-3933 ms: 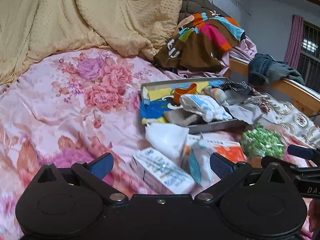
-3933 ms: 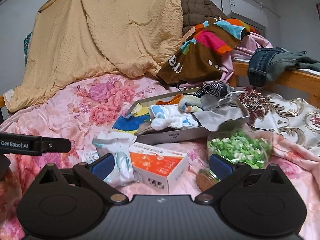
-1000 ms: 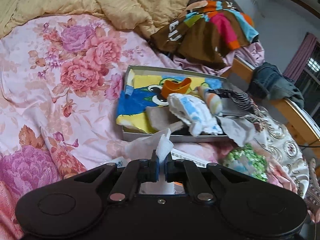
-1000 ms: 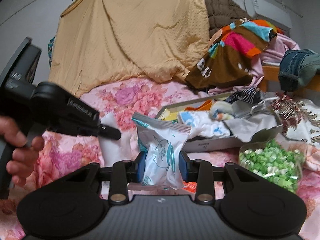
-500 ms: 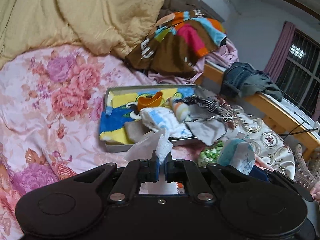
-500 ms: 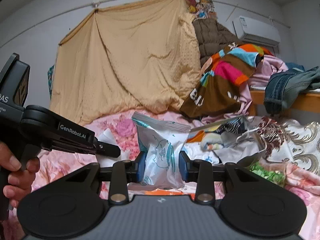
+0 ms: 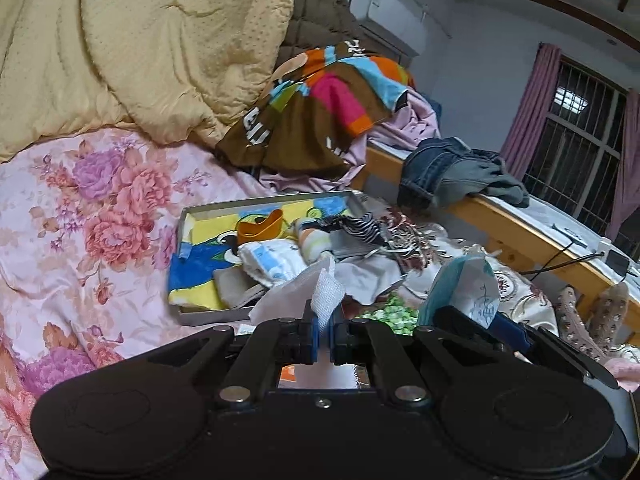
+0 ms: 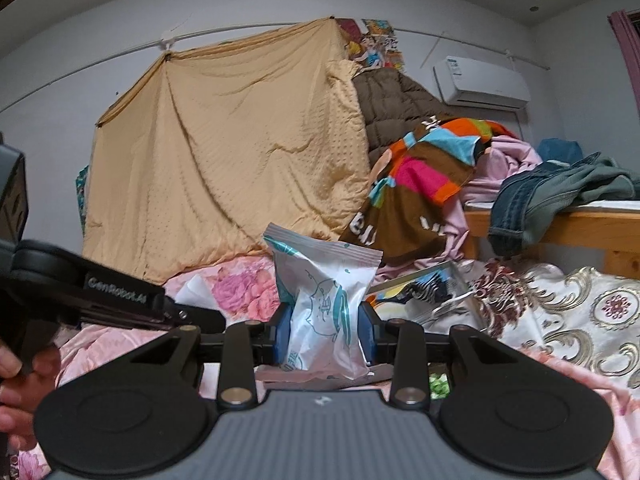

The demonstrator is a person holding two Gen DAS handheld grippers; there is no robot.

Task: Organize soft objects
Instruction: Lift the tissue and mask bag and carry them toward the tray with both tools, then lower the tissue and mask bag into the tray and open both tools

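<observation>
Left wrist view has the left gripper (image 7: 324, 330) pressed nearly together on a thin white gauze-like cloth (image 7: 326, 294), lifted clear of the bedding, while the right gripper (image 8: 325, 330) pinches a puffy white-and-teal packet (image 8: 324, 304) across its middle, upright and also off the bed. To do this step well, I judge both should travel level toward the grey tray (image 7: 182, 224), with the cloth's loose tail kept from snagging and the packet squeezed no harder, since it looks air-filled and could slip or burst. Just beyond the fingers lie a bag of green pieces (image 7: 386, 314) and a glimpse of an orange box (image 7: 288, 372), both near enough to be knocked. The tray sits further out on the floral quilt (image 7: 92, 216), already crowded with a white-and-blue bundle (image 7: 272, 260), an orange cup-like item (image 7: 260, 224) and a striped cloth (image 7: 356, 228), so free room looks scarce. Far behind hang a tan blanket (image 8: 224, 160) and a colourful garment (image 7: 320, 108); jeans (image 7: 452, 172) drape the wooden rail at right.
</observation>
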